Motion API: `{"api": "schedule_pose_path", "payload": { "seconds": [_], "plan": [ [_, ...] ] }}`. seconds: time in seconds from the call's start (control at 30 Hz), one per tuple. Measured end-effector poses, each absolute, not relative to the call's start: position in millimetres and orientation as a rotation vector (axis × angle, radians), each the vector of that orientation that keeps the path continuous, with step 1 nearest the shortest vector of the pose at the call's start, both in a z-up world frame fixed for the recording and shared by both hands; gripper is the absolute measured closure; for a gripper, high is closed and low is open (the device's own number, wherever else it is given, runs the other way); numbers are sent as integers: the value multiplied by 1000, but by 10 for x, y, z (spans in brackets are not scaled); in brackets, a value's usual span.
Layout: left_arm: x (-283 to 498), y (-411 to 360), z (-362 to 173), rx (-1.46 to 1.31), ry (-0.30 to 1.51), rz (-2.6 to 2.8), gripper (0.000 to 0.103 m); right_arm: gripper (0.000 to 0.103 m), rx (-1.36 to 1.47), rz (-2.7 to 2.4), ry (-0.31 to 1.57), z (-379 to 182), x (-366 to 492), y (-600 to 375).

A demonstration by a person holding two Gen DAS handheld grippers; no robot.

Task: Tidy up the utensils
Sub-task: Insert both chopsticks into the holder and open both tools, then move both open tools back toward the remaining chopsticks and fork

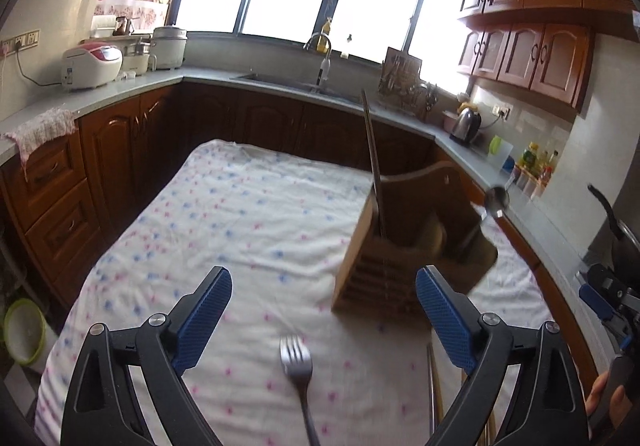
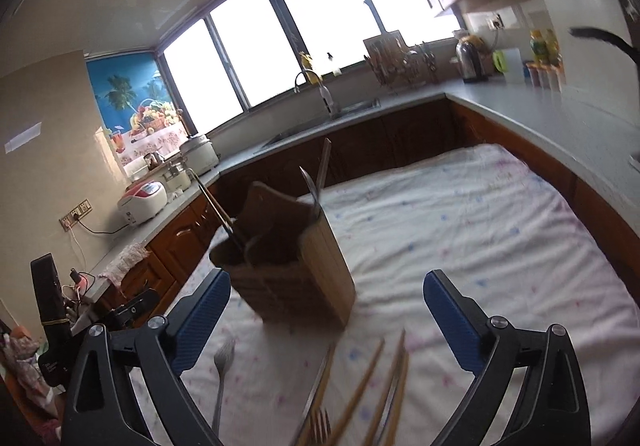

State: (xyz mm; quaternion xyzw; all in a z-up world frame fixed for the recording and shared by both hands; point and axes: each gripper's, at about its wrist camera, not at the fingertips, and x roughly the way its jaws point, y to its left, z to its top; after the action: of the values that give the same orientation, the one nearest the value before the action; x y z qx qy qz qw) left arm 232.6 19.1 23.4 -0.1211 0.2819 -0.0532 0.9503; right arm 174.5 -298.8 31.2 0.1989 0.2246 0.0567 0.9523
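We hold both tools, left (image 1: 324, 310) and right (image 2: 326, 312), wide open and empty above the desk (image 1: 248, 214), where the stiff, slippery steel fork (image 1: 298, 370) wants gripping mid-handle.

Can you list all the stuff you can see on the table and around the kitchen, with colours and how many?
holder: one, wooden, on the table, with a few utensils standing in it
forks: two, silver, flat on the cloth; one near the left gripper, another by the chopsticks
chopsticks: several, wooden, lying on the cloth in front of the holder
tablecloth: one, white with pink and blue dots, over the table
rice cooker: one, white and red, on the counter
kettle: one, silver, on the counter
tap: one, silver, at the sink under the window
left gripper: black with blue pads, open, holding nothing
right gripper: black with blue pads, open, holding nothing
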Motion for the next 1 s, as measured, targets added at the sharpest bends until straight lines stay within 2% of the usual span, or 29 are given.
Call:
{"api": "schedule_pose_path", "payload": {
  "seconds": [0.5,1.0],
  "plan": [
    [1706,71,208,-218,660,-141,9,5,430,50,571,-170,1056,-3065],
    [1693,-263,65,-134,747,-175,9,5,432,26,604,-335,971,-3165]
  ]
}}
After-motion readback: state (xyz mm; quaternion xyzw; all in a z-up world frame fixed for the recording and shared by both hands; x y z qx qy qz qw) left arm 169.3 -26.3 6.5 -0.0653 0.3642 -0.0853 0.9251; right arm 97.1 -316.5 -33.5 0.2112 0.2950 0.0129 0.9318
